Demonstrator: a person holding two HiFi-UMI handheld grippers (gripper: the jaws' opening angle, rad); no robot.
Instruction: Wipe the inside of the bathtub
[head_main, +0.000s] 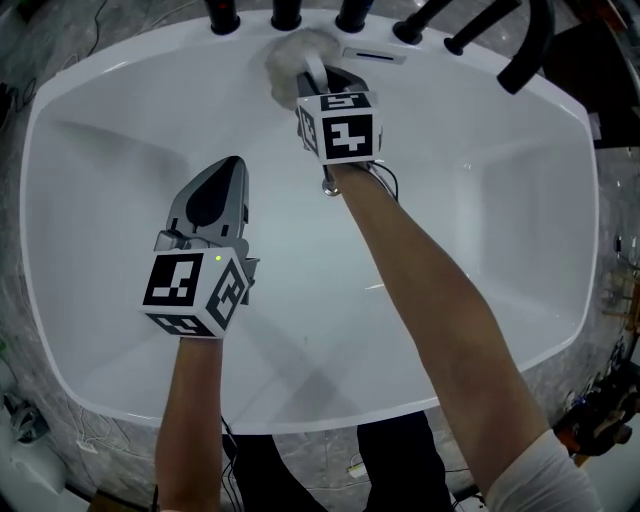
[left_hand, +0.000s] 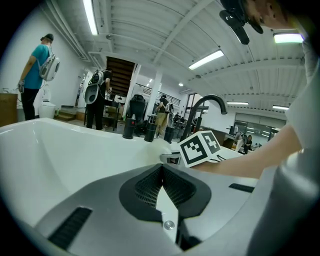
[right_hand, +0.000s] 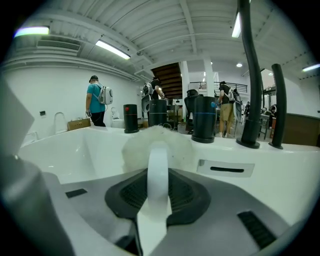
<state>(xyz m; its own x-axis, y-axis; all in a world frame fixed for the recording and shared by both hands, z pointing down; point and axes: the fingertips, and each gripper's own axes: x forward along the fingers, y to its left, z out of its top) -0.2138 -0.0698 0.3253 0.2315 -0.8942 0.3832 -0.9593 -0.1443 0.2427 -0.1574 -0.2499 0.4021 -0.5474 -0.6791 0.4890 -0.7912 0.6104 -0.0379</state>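
Left gripper (head_main: 232, 168) nearest, hovering over middle of bathtub (head_main: 90, 190), jaws pressed together, nothing between. Right gripper (head_main: 322, 82) clamped on white handle (right_hand: 158, 172) of fluffy white pad (head_main: 293, 55); pad against far inner wall, below black taps (head_main: 286, 14), beside overflow slot (head_main: 375, 53).

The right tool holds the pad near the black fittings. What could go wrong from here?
1. The right tool pinches only the thin white handle of the fluffy pad; hard pressing might twist it loose.
2. The pad sits just below the black fittings, so a wide stroke could knock them.
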